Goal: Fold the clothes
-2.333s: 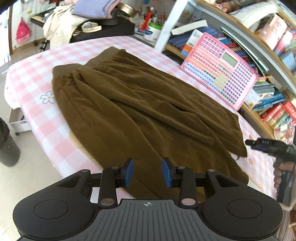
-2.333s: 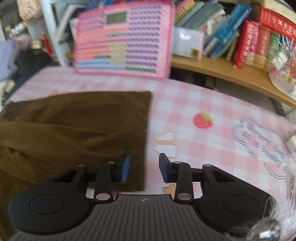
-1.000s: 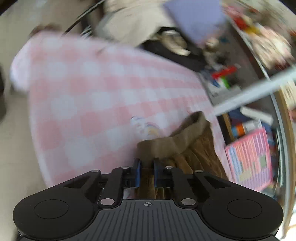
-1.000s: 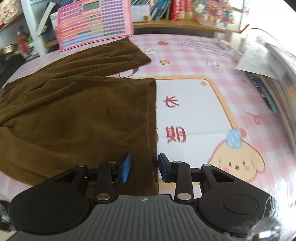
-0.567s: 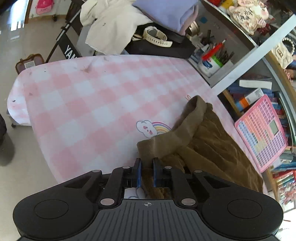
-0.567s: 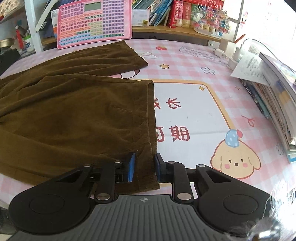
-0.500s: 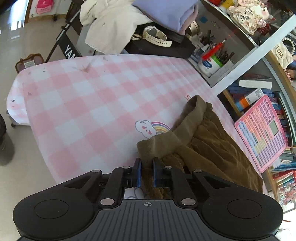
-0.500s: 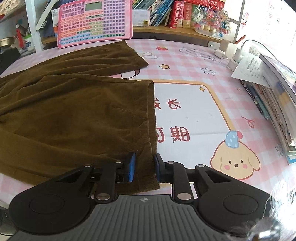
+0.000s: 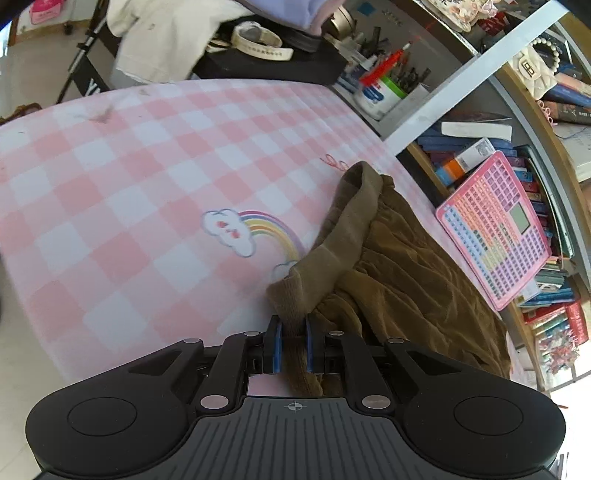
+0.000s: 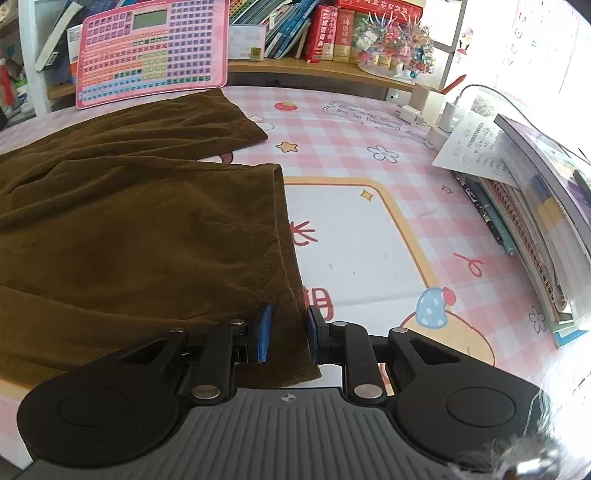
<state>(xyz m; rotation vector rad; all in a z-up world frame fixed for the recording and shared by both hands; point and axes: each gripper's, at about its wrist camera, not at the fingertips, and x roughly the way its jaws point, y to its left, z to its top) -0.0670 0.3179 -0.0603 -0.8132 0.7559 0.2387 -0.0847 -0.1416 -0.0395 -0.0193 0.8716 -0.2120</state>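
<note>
Brown trousers (image 10: pixel 147 229), pink-checked tablecloth (image 9: pixel 147 166)

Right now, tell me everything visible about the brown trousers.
The brown trousers look like soft corduroy or velvet, olive-brown, lying mostly flat on the pink checked tablecloth. The ribbed waistband is bunched and lifted at one corner, pinched by the left gripper. The right gripper is shut on the near leg's hem corner. The far leg reaches toward the pink keyboard toy.

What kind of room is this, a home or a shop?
Most likely a home, perhaps a child's study room: a bookshelf packed with books, a pink cartoon tablecloth, and a pink toy keyboard board leaning against the shelf.
</note>
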